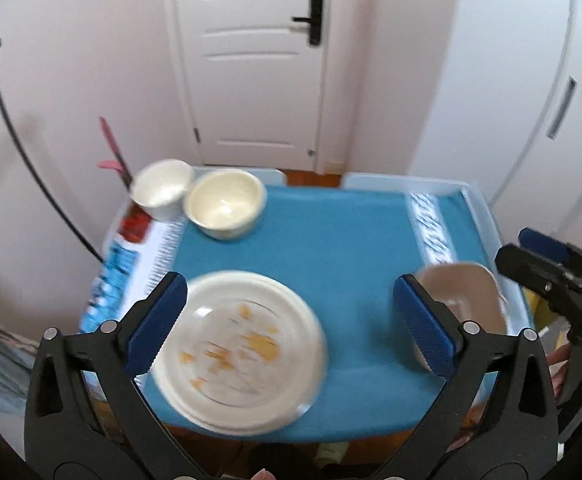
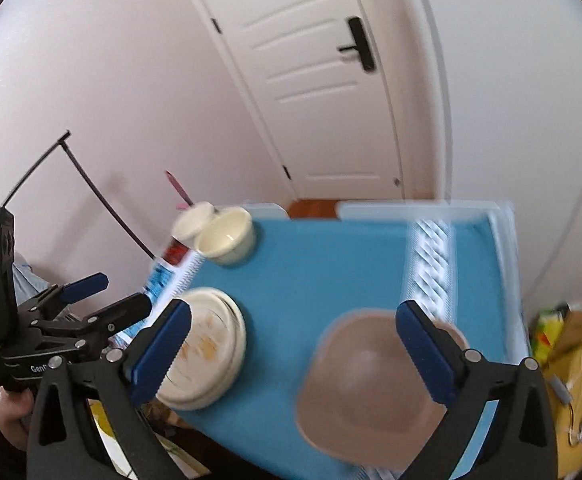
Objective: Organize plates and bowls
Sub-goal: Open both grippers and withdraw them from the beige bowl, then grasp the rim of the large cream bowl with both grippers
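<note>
A stack of white plates (image 1: 239, 350), the top one glass with yellow marks, lies at the near left of the blue mat (image 1: 331, 240); it also shows in the right wrist view (image 2: 207, 344). A brown plate (image 2: 367, 384) lies at the near right; its edge shows in the left wrist view (image 1: 467, 292). Two cream bowls (image 1: 225, 204) (image 1: 163, 190) stand at the far left, also seen from the right wrist (image 2: 229, 236). My left gripper (image 1: 291, 324) is open above the white plates. My right gripper (image 2: 295, 348) is open above the brown plate.
The mat covers a small table with a white raised rim (image 1: 487, 216). A white door (image 1: 251, 60) and walls stand behind. A pink stick (image 1: 111, 148) rises beside the bowls. Bags (image 2: 567, 336) lie on the floor at the right.
</note>
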A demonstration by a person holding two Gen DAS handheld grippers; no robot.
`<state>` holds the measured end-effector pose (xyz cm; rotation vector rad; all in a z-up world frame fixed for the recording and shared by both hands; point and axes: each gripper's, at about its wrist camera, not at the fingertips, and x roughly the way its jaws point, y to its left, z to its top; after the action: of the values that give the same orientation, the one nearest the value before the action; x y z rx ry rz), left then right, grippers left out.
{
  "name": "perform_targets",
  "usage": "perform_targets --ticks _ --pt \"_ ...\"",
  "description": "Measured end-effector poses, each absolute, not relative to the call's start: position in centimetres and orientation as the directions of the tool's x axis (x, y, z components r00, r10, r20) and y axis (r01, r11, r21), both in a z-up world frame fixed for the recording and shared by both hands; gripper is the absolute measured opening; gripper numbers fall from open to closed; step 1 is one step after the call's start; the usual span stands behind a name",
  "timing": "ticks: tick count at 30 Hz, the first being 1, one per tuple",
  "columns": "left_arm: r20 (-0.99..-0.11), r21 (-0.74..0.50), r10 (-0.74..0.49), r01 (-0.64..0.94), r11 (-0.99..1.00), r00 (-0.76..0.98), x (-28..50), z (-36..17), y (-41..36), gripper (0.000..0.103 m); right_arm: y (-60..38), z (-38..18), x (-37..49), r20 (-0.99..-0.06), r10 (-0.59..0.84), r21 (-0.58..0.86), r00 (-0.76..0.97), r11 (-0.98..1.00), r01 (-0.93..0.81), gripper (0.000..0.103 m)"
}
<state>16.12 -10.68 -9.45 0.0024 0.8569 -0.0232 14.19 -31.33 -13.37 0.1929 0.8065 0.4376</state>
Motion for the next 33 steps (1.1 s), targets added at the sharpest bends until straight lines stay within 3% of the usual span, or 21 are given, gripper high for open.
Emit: perform_targets --ticks 6,11,14,20,22,24,27,33 --pt "-0.765 0.010 0.022 -0.022 1.000 0.644 19.7 -9.3 -4.5 0.103 -24.4 -11.5 18.4 -0.679 0.406 0.211 0.612 0.906 -0.367 0.102" --pt "-0.784 -0.041 0.004 -0.058 0.997 0.621 23.2 -10.3 0.6 0.103 -20.2 -12.5 22.6 -0.728 0.387 0.208 0.566 0.911 -0.355 0.102" --pt "-0.797 -0.130 -0.058 -0.076 0.989 0.601 25.6 -11.7 3.4 0.103 -18.0 -13.8 25.3 -0.775 0.313 0.155 0.549 0.936 -0.315 0.102" --pt "-0.849 -0.295 -0.183 -0.159 0.942 0.495 30.6 -17.2 7.2 0.101 -14.4 -18.8 31.1 -0.855 0.312 0.190 0.414 0.931 -0.311 0.102" --pt "-0.863 -0.303 -0.193 -0.172 0.937 0.468 31.9 -19.1 7.5 0.095 -13.6 -20.4 32.4 -0.870 0.313 0.203 0.381 0.932 -0.301 0.100" --pt "-0.876 -0.316 -0.215 -0.179 0.932 0.432 33.1 -21.2 7.7 0.072 -12.8 -22.4 33.7 -0.888 0.314 0.222 0.337 0.933 -0.285 0.083" --pt "-0.890 -0.338 -0.257 -0.165 0.927 0.377 34.4 -23.7 7.2 0.055 -11.7 -24.4 34.8 -0.907 0.315 0.238 0.279 0.931 -0.275 0.063" --pt "-0.887 -0.352 -0.289 -0.122 0.928 0.359 36.1 -25.6 6.5 0.040 -10.8 -27.2 36.0 -0.922 0.315 0.258 0.226 0.934 -0.246 0.048"
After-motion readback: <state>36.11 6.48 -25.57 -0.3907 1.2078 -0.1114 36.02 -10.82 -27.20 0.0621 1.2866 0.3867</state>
